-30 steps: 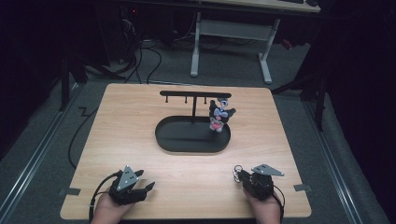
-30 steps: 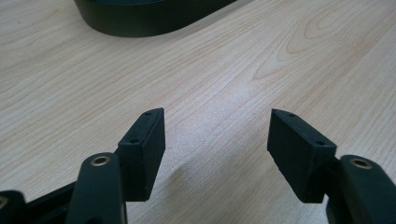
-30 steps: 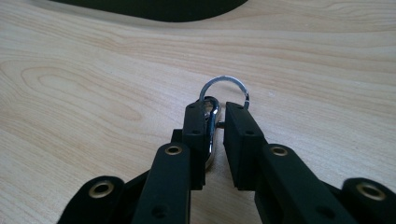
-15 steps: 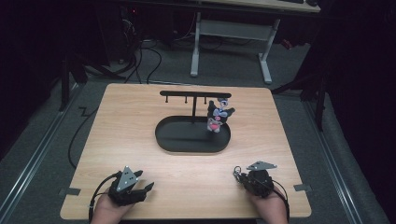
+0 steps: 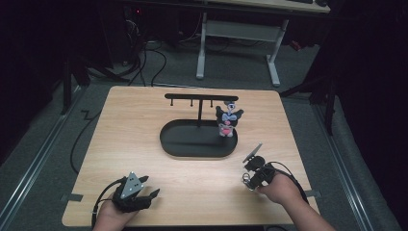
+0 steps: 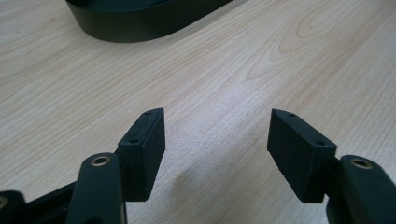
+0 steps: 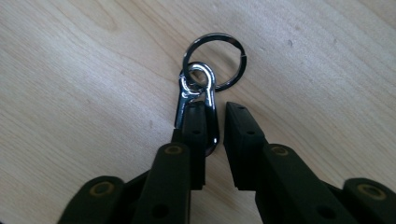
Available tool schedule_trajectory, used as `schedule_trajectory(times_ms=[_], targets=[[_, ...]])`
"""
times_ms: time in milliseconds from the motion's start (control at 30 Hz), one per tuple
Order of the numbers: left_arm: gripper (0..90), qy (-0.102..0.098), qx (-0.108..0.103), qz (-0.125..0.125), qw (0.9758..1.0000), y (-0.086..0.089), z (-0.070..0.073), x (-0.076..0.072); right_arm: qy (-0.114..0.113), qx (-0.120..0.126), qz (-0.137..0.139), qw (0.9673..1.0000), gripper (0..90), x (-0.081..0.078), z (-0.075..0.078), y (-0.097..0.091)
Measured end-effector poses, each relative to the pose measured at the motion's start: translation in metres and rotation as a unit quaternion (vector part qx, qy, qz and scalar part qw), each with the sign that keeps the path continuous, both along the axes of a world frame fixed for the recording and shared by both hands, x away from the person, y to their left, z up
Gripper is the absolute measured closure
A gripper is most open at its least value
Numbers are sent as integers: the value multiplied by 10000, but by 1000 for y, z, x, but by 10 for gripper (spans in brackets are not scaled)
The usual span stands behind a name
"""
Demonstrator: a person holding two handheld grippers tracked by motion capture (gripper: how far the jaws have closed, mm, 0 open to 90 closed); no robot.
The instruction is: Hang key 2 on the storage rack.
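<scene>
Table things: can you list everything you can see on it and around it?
table: one, light wood, in the middle of the room
stand: one, black, oval base with a hook rail, at the table's middle
plush toy: one, black, white and pink, at the stand's right end
key clip: one, silver, with a ring, on the table under one jaw of the right gripper
desk: one, white legs, behind the table
cables: several, black, on the floor behind
left gripper: one, black, near the front edge, jaws wide open, nothing between them
right gripper: one, black, jaws a little apart, just been opening, not squeezing the clip
</scene>
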State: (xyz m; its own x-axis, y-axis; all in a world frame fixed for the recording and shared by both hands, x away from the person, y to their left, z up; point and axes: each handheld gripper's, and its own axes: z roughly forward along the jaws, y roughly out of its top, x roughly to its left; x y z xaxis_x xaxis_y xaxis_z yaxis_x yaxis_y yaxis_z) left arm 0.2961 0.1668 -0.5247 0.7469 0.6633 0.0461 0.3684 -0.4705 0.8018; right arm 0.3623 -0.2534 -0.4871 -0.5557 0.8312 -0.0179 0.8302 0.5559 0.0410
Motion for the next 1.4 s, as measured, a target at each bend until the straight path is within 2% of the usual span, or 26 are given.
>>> schedule_trajectory(times_ms=[67,100,133,167,267,300,333,367,533,600,667,700,733,833,900,967,1167,1400], targets=[[375,-17,-11,-1,10000,0,0,0,243,-106,30,9996,756,7,0,2],[375,-17,-7,0,10000,0,0,0,243,-106,30,9996,756,7,0,2],[375,-29,-18,10,10000,0,0,0,353,-173,86,9992,768,10,0,3],[375,-26,-18,13,10000,1,1,0,413,-247,114,9988,833,13,0,5],[375,-26,-38,16,10000,1,1,-1,369,-271,197,9988,842,13,-1,7],[375,-29,-34,15,10000,1,1,-1,287,-386,385,9981,846,10,0,11],[375,-27,-31,17,10000,1,1,-1,287,-386,385,9981,846,10,0,11],[375,-12,-25,23,10000,1,0,-1,229,-418,536,9974,848,9,0,11],[375,3,-5,42,10000,0,0,-1,147,-416,595,9972,850,9,2,8],[375,-11,-24,66,10000,1,-1,-1,94,-327,557,9979,850,8,9,5],[376,8,-30,75,10000,2,-1,0,1,-224,527,9984,850,8,24,1],[376,5,-26,78,10000,2,-1,0,-36,-223,535,9983,850,8,30,0],[376,5,-26,78,10000,2,-1,0,-36,-223,535,9983,850,8,30,0],[376,15,-36,65,10000,2,-1,1,-164,-112,538,9984,850,9,47,-1],[376,-4,-42,62,10000,2,0,1,-236,-73,463,9986,850,9,57,-1],[377,-2,-111,58,9999,1,0,2,-312,-36,485,9983,850,10,67,-1],[377,-39,-114,3,9999,-2,0,3,-436,24,499,9978,850,18,84,5],[377,-78,-142,-28,9999,-4,2,4,-405,-52,561,9976,850,30,92,16]])
